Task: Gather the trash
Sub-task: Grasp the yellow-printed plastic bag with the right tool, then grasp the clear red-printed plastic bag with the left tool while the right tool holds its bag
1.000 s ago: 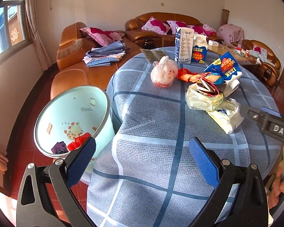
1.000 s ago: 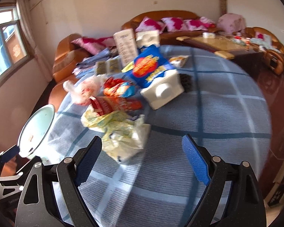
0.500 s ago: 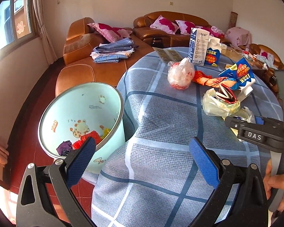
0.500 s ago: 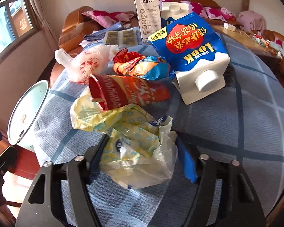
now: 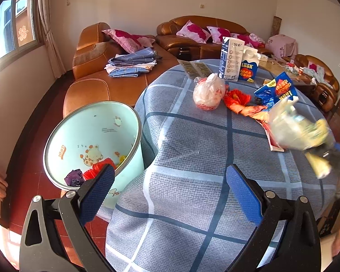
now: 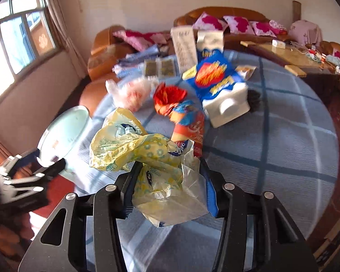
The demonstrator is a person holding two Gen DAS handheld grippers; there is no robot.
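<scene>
My right gripper (image 6: 170, 181) is shut on a crumpled yellow plastic bag (image 6: 142, 151) and holds it above the table; the bag shows blurred at the right of the left wrist view (image 5: 299, 131). My left gripper (image 5: 170, 188) is open and empty over the table's near edge. The pale green trash bin (image 5: 63, 140) stands on the floor left of the table, with some trash inside; it also shows in the right wrist view (image 6: 63, 129). More trash lies on the table: a white-and-red bag (image 5: 208, 93), red wrappers (image 5: 238, 99) and a blue carton on its side (image 5: 276, 90).
The round table has a blue-grey checked cloth (image 5: 192, 158). Two upright cartons (image 5: 238, 63) stand at its far edge. Brown leather sofas (image 5: 115, 77) with pillows and folded cloth lie behind. A low table with clutter (image 6: 290, 59) is at the right.
My right gripper closed on the yellow bag and lifted it off the table, toward the left. My left gripper stayed open and moved slightly left, nearer the bin.
</scene>
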